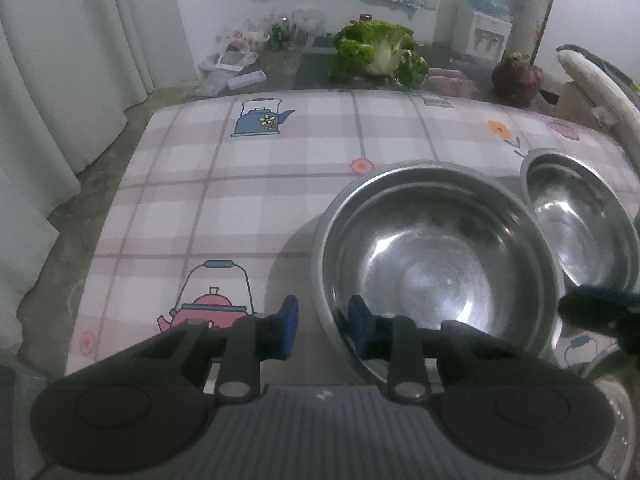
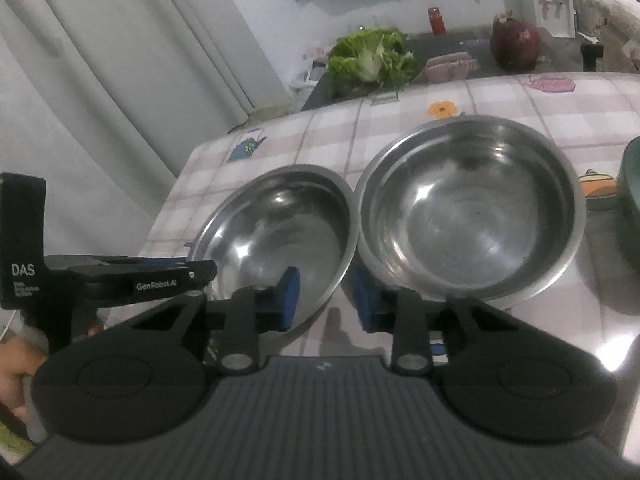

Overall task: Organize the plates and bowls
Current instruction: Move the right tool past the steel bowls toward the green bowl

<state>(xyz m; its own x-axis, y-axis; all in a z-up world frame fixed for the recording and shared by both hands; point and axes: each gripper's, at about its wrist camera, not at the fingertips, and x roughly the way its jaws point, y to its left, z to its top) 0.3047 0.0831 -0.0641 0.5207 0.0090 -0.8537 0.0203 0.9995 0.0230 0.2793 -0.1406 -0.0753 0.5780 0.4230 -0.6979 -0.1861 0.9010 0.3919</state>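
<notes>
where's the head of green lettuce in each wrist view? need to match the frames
Left wrist: head of green lettuce sits top centre, on the dark surface beyond the checked tablecloth.
Right wrist: lettuce sits top, slightly left of centre, again past the cloth's far edge.
Shared landmark: dark red round vegetable, to the lettuce's right in both views.

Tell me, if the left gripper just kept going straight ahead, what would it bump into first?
Probably the near rim of the left steel bowl. The left gripper is open, one finger outside that rim and one just inside, so the rim sits between them. Depth is hard to judge here.
</notes>
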